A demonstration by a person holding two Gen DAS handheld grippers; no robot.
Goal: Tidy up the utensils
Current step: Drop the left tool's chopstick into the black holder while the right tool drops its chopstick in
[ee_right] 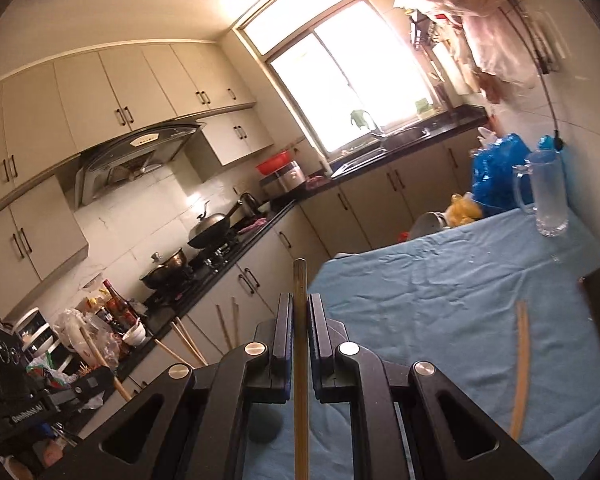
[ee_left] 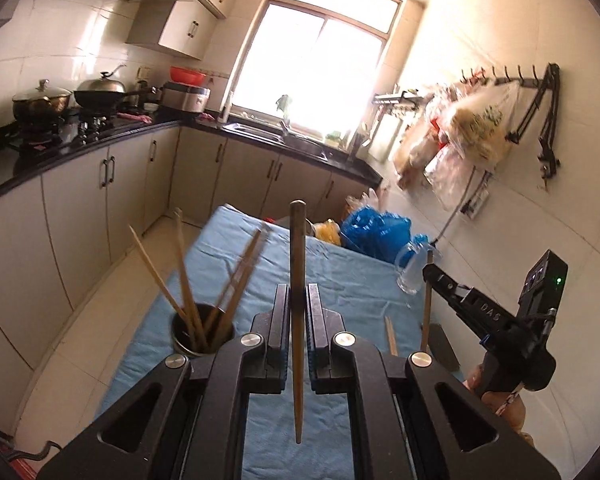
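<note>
Both tools are clamping single chopsticks: left gripper (ee_left: pixel 298 300), right gripper (ee_right: pixel 299 312). Advise steering tips squarely into the holder (ee_left: pixel 202 334), lower left.

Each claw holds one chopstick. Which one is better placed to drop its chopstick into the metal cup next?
Probably the left. In its own view, the round metal cup stands just beside the left claw, which holds a wooden chopstick. The right claw is farther along the blue cloth.
</note>
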